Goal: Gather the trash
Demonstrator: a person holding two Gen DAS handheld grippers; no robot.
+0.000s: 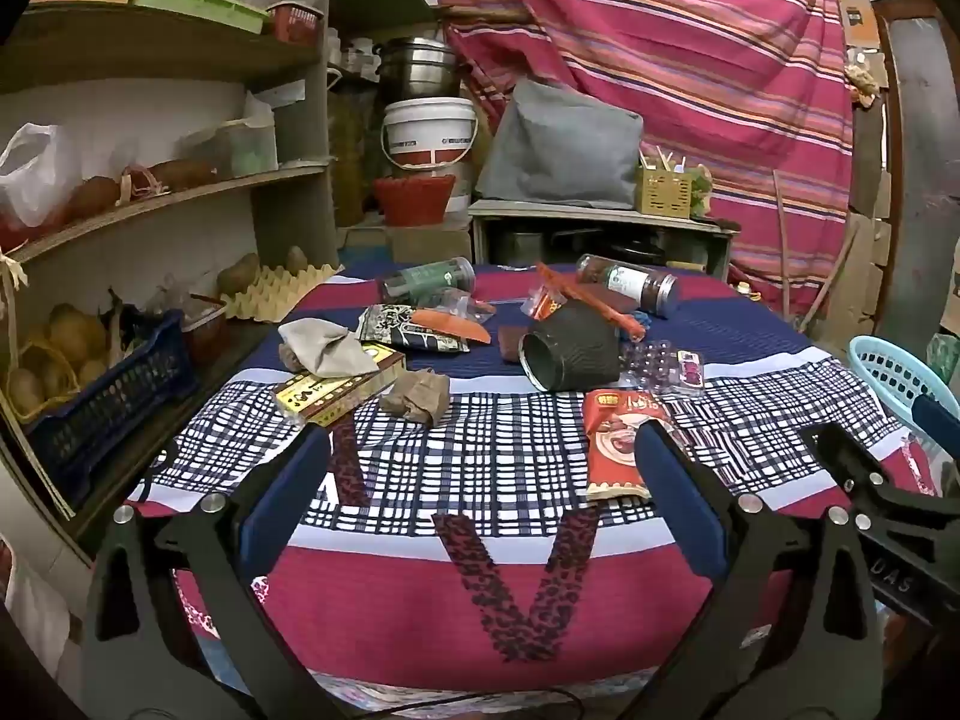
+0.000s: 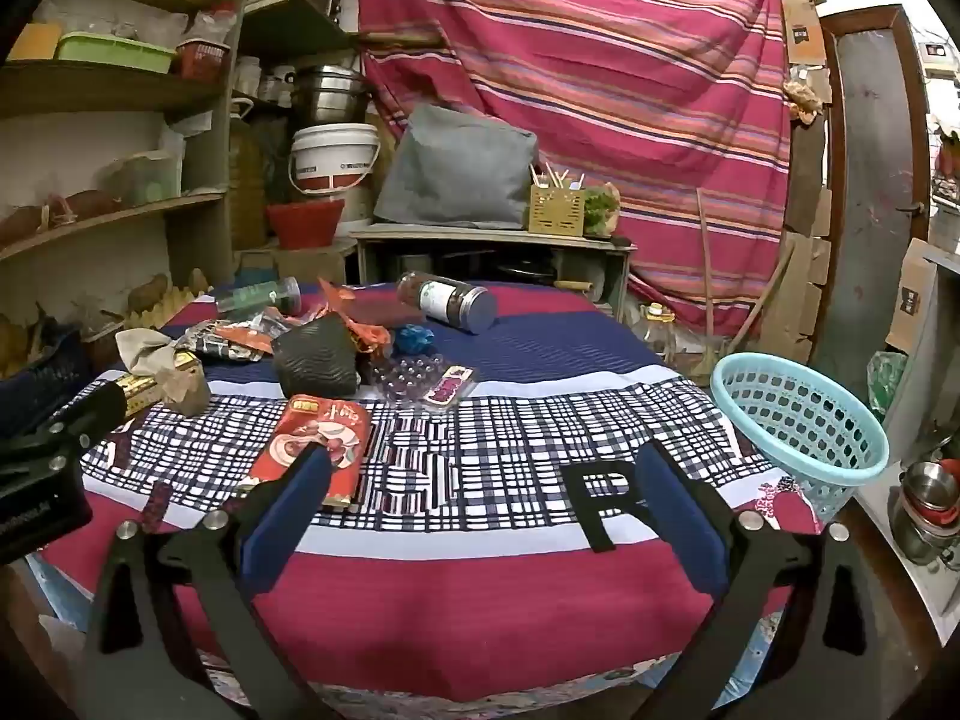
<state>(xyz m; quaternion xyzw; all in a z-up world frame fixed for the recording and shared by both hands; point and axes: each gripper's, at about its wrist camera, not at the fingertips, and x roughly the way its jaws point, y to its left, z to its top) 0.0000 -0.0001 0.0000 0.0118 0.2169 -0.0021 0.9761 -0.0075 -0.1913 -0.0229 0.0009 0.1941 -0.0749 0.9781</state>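
Wrappers like the red packet look light, crinkly and slippery; pinch a flat edge. Left gripper and right gripper gape wide, empty.

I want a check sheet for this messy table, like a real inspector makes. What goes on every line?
Surface: table under a red, blue and checked cloth; near half bare.
Job's things: light blue basket at the table's right edge, looks empty; red snack wrapper nearest; black cup on its side; two jars lying down at the far edge; clear blister tray; crumpled brown paper; gold box.
Clutter: more wrappers piled behind the cup.
Grippers: left hand-held gripper and right hand-held gripper both open, holding nothing.
Cables: one dark cable at the near edge.
Surroundings: shelves with potatoes, striped curtain, white bucket.
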